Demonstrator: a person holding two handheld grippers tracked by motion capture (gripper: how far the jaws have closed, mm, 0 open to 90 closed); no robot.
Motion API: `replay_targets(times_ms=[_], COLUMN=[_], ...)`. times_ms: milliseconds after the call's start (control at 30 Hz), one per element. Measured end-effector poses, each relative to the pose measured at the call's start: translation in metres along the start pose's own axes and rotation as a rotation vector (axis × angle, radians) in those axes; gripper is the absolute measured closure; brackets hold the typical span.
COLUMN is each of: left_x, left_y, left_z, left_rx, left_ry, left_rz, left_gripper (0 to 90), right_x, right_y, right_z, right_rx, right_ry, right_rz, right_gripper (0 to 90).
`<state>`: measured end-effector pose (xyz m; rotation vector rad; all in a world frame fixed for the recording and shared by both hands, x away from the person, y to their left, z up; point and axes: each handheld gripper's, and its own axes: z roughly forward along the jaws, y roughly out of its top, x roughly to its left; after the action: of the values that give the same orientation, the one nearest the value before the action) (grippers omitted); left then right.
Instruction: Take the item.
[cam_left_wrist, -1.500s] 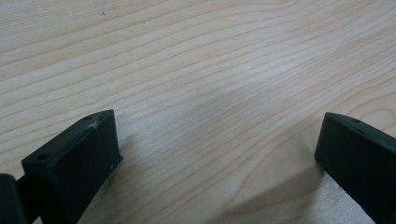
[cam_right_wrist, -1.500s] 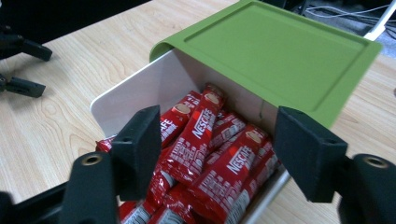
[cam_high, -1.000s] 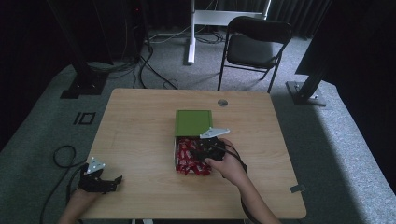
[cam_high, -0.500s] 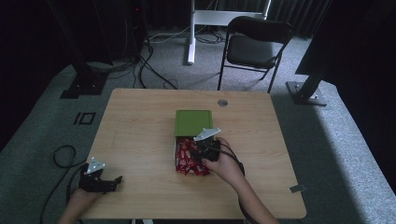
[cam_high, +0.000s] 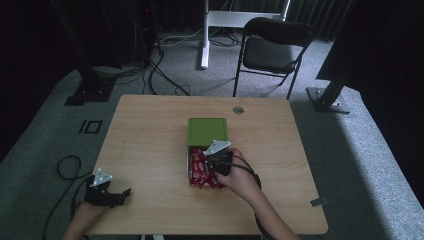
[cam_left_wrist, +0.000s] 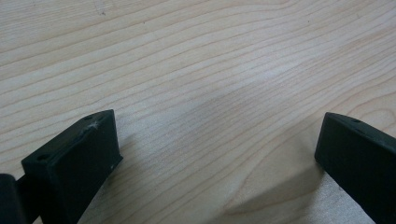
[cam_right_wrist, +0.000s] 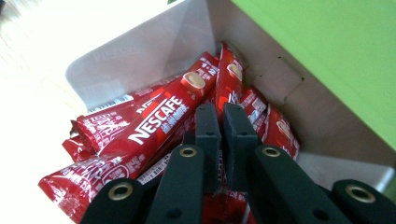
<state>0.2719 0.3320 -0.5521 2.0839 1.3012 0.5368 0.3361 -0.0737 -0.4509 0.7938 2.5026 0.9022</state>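
Red coffee sachets (cam_right_wrist: 154, 126) lie heaped in an open box (cam_high: 191, 172) near the table's centre, its green lid (cam_high: 207, 131) folded back toward 12 o'clock. The right gripper (cam_right_wrist: 221, 119) is down among them, jaws drawn nearly together with a thin gap between; whether a sachet is pinched there cannot be told, since the tips hide what lies under them. In the high view that gripper (cam_high: 214, 159) sits over the box's 12 o'clock end, just short of the lid.

No sachet lies on the table (cam_high: 150, 135), so the picking looks barely begun: the whole heap remains in the box.

The left gripper (cam_high: 116, 194) rests at the table's 7 o'clock corner, well apart from the box, jaws spread wide over bare wood (cam_left_wrist: 210, 93).

Room is tight inside: the box's white walls (cam_right_wrist: 140, 51) and the lid hem the right gripper toward 12 and 3 o'clock. Open tabletop lies on every side of the box, widest toward 9 o'clock.
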Motion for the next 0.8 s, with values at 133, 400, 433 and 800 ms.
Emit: replay_targets(times_ms=[133, 400, 433, 800], left_x=[0.000, 0.000, 0.000, 0.000], left_y=[0.000, 0.000, 0.000, 0.000], left_z=[0.000, 0.000, 0.000, 0.000], left_rx=[-0.001, -0.002, -0.001, -0.001], left_ry=[0.000, 0.000, 0.000, 0.000], left_rz=[-0.001, -0.002, -0.002, -0.001], left_gripper=[0.6, 0.7, 0.6, 0.7], right_x=[-0.004, -0.006, -0.007, -0.007], right_y=[-0.001, -0.005, -0.005, -0.013], right_z=[-0.005, -0.017, -0.018, -0.037], right_rx=[-0.022, -0.098, -0.111, -0.148], right_ry=[0.023, 0.038, 0.033, 0.040], right_rz=[0.054, 0.109, 0.108, 0.132], right_gripper=[87.3, 87.7, 87.8, 87.9])
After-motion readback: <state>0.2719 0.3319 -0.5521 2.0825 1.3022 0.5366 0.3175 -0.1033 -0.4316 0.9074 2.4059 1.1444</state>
